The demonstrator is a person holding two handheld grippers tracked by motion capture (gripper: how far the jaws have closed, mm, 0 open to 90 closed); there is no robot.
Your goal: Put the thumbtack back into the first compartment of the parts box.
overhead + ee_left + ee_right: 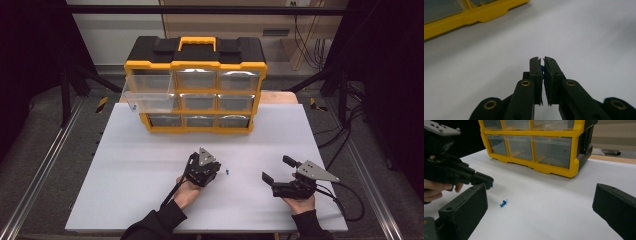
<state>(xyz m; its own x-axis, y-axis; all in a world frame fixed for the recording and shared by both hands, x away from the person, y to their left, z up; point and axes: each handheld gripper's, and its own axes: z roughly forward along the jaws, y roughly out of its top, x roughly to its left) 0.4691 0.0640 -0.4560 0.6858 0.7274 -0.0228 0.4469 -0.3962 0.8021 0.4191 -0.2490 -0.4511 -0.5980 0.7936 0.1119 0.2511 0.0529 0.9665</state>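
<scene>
A small blue pushpin (542,69) is pinched between the jaws of my left gripper (542,60), which is shut on it just above the white table. In the high view this left gripper (217,168) sits at the table's front centre. A second blue pushpin (227,173) lies loose on the table just right of it, and the right gripper view has that loose pin (503,203) too. My right gripper (278,169) rests farther right, jaws wide apart and empty (540,191). The left gripper (489,183) appears there with blue at its tip.
A yellow and black drawer organizer (196,65) with clear drawers stands at the back of the white table (150,150). Its upper-left drawer (149,92) is pulled out toward the left. The organizer's yellow base (461,18) shows far ahead of the left gripper.
</scene>
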